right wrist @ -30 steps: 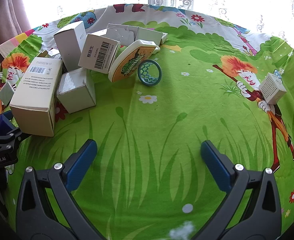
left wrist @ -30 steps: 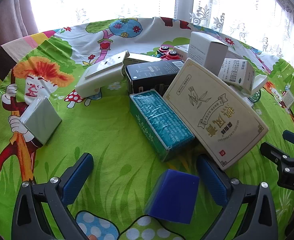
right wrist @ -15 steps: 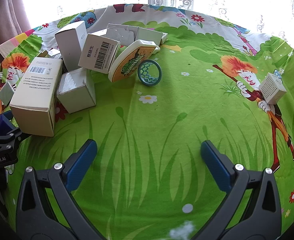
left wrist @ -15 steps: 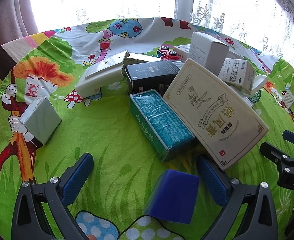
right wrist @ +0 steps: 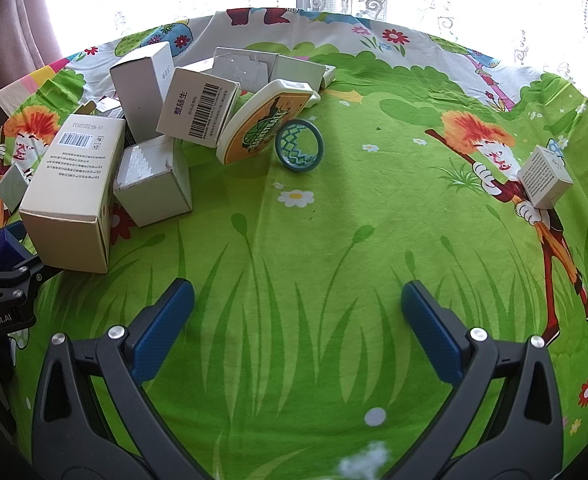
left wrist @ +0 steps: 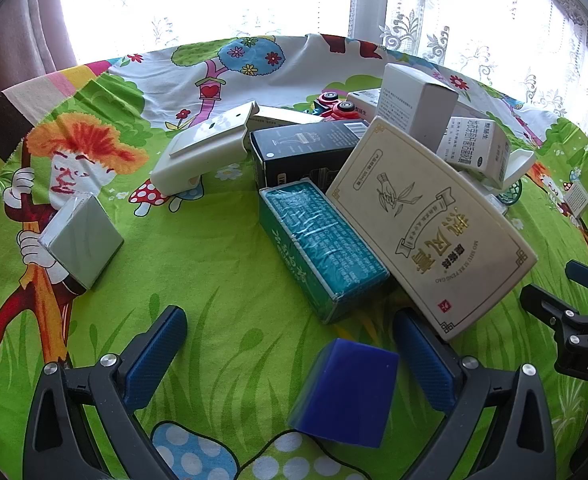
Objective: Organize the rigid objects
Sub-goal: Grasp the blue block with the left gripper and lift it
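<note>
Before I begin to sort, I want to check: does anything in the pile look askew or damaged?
Yes. The large cream box leans tilted on the teal box instead of lying flat. Behind it, small white cartons are heaped at angles. No damage is visible. Both grippers, left and right, are open and hold nothing.

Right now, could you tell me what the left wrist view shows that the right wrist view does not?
Only the left wrist view shows the teal box, the black box and the cream face of the large flat box. Only the right wrist view shows the yellow oval tin with the teal ring leaning against it. Both show the blue block, the pile of white boxes and the green cartoon tablecloth.
</note>
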`<action>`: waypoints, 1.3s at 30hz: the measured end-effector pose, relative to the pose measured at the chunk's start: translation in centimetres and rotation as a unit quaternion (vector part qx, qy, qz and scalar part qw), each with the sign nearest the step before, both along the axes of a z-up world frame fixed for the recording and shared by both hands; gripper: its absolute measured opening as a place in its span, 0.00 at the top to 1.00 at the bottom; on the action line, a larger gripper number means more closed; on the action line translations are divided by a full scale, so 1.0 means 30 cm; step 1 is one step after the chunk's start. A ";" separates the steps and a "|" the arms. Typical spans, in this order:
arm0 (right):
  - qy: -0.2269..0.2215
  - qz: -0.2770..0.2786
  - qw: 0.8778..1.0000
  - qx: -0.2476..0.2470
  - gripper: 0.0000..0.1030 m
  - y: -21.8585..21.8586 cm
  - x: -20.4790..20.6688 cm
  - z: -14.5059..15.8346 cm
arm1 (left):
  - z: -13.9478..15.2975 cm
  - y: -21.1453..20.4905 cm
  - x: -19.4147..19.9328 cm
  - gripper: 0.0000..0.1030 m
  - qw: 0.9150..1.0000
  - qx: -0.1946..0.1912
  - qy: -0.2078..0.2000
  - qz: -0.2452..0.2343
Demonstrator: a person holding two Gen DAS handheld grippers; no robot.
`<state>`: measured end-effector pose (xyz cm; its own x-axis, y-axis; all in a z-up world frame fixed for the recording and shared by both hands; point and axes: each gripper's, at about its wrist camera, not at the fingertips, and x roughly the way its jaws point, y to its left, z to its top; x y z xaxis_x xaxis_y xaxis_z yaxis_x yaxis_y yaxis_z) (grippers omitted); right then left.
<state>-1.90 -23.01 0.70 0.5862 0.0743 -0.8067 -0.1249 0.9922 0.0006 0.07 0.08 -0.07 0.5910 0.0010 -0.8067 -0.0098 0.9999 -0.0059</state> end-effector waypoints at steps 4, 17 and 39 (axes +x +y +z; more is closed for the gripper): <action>0.000 0.000 1.000 0.000 0.00 0.001 -0.001 0.000 | 0.000 0.000 0.000 0.00 1.000 0.000 0.000 0.000; 0.000 0.000 1.000 0.000 0.00 0.002 -0.004 0.000 | 0.000 0.001 0.001 0.00 1.000 0.000 0.000 0.000; 0.016 0.109 0.994 -0.001 0.00 -0.051 -0.075 -0.005 | 0.011 -0.001 -0.010 0.00 0.999 -0.006 0.049 0.021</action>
<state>-4.17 -24.54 0.55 0.5307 0.1953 -0.8247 -0.3367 0.9416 0.0063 -0.22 0.06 0.26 0.5092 0.0146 -0.8605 -0.0525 0.9985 -0.0141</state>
